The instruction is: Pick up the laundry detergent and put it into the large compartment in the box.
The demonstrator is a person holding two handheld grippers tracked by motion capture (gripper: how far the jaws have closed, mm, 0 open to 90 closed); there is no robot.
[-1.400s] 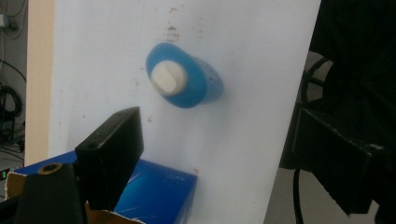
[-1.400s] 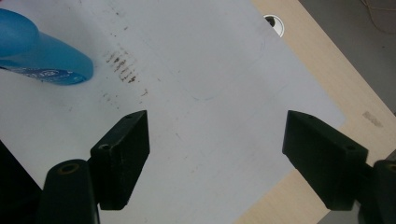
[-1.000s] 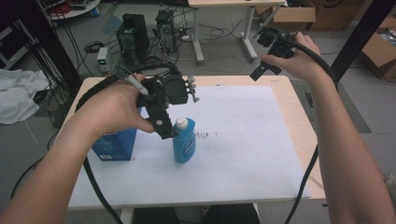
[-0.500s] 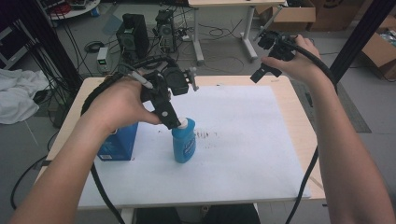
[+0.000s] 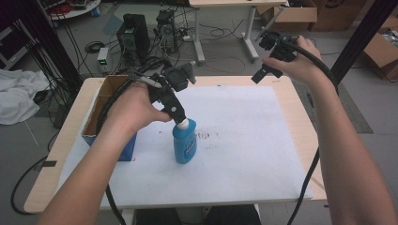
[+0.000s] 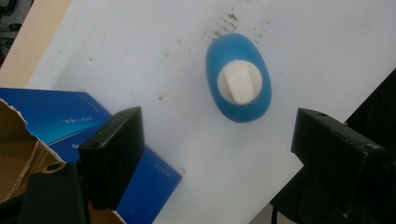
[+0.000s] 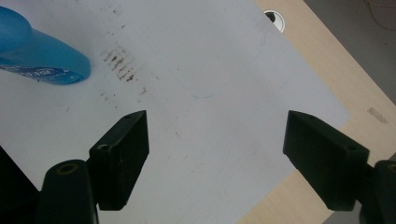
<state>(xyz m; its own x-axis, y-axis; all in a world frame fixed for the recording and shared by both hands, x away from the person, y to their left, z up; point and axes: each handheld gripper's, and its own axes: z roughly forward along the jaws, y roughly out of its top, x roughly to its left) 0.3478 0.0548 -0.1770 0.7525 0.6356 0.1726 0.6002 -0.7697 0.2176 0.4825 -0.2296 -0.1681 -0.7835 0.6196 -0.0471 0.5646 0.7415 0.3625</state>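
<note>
Table (image 5: 291,93): light wood, covered mostly by white sheet (image 5: 263,154), stained with faint brown marks near centre. Blue cardboard box (image 5: 110,124) at left edge of sheet, top flaps open, inside not readable from here.

Blue bottle (image 5: 184,143) with white cap (image 5: 182,123): upright on sheet, just right of box, near the stains. Seen from straight above in left gripper view (image 6: 238,84), untouched, no lean.

Left gripper (image 5: 177,115): poised directly over cap, pointing down. Jaws apart, just been narrowing, nothing between pads yet; in its own view bottle sits ahead of the jaws, slightly off toward the right one. Not grasping.

Right gripper (image 5: 263,75): held high over far right corner of table, well apart from bottle. Jaws spread wide, empty (image 7: 215,158).

Progress, judged: early stage. Approach to bottle nearly finished; alignment over cap close but not centred. Remaining: final descent, clamp on cap or neck, lift, and any placement, possibly into box.
</note>
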